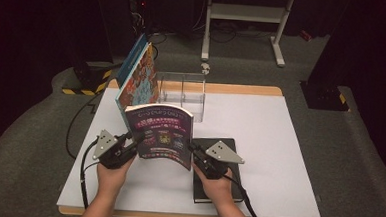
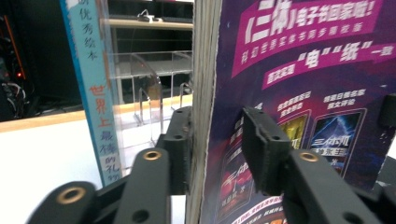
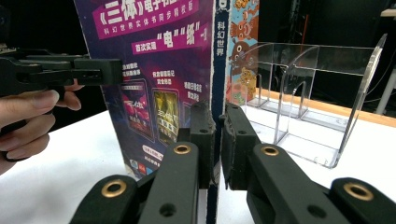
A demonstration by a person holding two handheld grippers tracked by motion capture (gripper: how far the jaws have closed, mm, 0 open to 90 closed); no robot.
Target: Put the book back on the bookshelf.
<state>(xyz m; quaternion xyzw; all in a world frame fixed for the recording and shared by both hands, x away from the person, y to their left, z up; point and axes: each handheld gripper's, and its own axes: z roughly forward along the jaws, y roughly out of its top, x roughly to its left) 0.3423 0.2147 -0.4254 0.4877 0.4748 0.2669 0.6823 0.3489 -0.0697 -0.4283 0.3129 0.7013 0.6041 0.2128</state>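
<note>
A: Starting at the left: the left gripper [image 1: 129, 146] sits at the page edge of the purple paperback [image 1: 160, 134], which stands upright on the white table [image 1: 259, 142], near the front and just ahead of the clear plastic rack [image 1: 181, 94].

B: Is it biting?

A: Not really. In the left gripper view one pad lies along the page block while the other pad [image 2: 261, 149] stands clear of the cover [image 2: 317, 93]. The jaws straddle the book, spread, with a gap on the cover side. That side isn't clamped.

B: So the right side is doing the work?

A: Looks like it. The right gripper [image 1: 196, 151] has its jaws pressed together on the spine [image 3: 217, 84], pinching the book low down. The fingers [image 3: 35, 105] of the other hand show at the left of that view.

B: How will it handle?

A: My read: a thin, floppy softcover, light, with a glossy cover that could slide in the pads. The top edge already bows in the high view. Held by the spine alone, it may sag or swing. The spine is the stiffest place to grip, low and square; the page edge just fans.

B: Anything you can't make out?

A: Plenty. Behind the paperback stands a blue picture book [image 1: 139, 73], leaning by the rack; its foot is hidden, so I can't tell whether it sits in a slot. To the right, a black book [image 1: 224, 190] lies flat under the right hand, partly covered. The rack's dividers are hard to count through the glare.
</note>
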